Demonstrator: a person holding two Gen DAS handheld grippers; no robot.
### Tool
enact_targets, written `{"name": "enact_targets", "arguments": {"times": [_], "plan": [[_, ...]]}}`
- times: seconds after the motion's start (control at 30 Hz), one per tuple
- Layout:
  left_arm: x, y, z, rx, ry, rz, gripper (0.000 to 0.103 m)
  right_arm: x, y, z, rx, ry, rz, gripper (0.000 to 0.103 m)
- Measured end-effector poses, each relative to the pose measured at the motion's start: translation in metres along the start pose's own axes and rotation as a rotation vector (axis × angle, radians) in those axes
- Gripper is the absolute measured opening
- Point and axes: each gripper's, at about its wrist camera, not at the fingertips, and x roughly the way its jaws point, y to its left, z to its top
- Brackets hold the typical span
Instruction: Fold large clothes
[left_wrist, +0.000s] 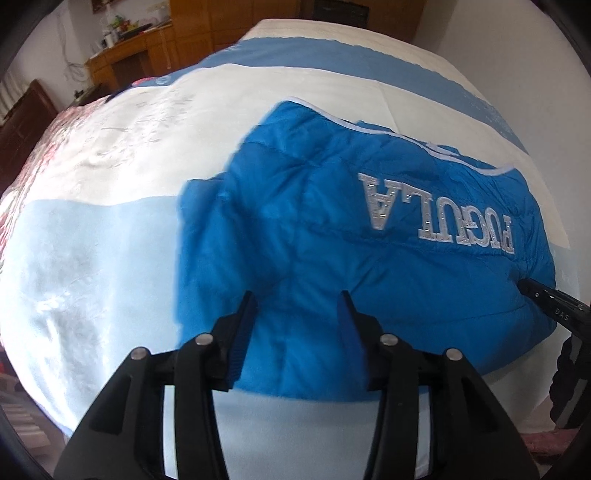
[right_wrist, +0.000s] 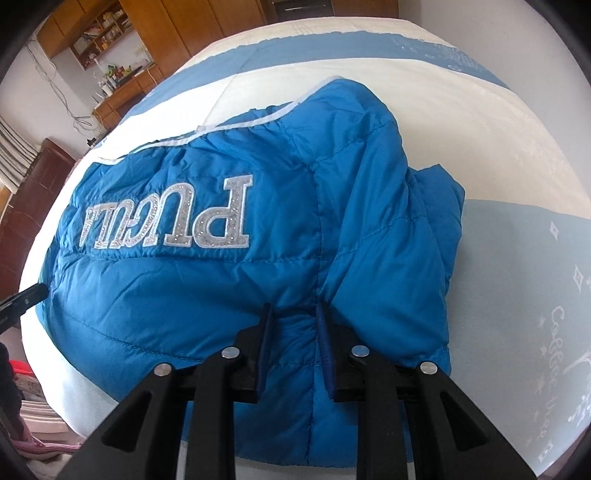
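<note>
A bright blue puffer jacket (left_wrist: 369, 240) with silver sequin letters lies folded on the bed, its white-piped hem at the far side. My left gripper (left_wrist: 298, 295) stands over the jacket's near left part; the fabric lies flat between its spread fingers and the pads do not press it. In the right wrist view the jacket (right_wrist: 221, 288) puckers into my right gripper (right_wrist: 294, 306), which is shut on a pinch of fabric at the near edge by a seam. A right fingertip (left_wrist: 532, 288) shows at the jacket's right edge, and a left fingertip (right_wrist: 33, 291) at its left.
The bed cover (left_wrist: 92, 240) has pale blue, cream and darker blue bands and spreads wide around the jacket. A wooden desk with clutter (left_wrist: 125, 48) and cabinets (right_wrist: 184, 33) stand beyond the bed. A dark wooden headboard (right_wrist: 22, 221) is at the left.
</note>
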Motion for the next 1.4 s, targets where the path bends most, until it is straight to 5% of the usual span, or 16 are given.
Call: {"name": "enact_targets", "arguments": {"times": [0.27, 0.8, 1.1, 1.17, 1.4], "plan": [[-0.019, 0.058, -0.021, -0.171, 0.024, 0.037, 0.055, -0.002, -0.002, 0.004, -0.005, 0.013, 0.003, 0.022], [0.027, 0.116, -0.061, -0.643, 0.066, -0.399, 0.062, -0.002, -0.001, 0.01, -0.026, 0.033, 0.015, 0.022], [0.049, 0.124, -0.044, -0.701, 0.013, -0.514, 0.065, -0.002, -0.001, 0.01, -0.03, 0.04, 0.014, 0.022], [0.049, 0.125, -0.041, -0.707, 0.005, -0.524, 0.063, -0.002, -0.001, 0.01, -0.031, 0.041, 0.014, 0.022], [0.032, 0.12, -0.04, -0.656, -0.035, -0.491, 0.033, -0.002, 0.0, 0.01, -0.032, 0.049, 0.014, 0.022]]}}
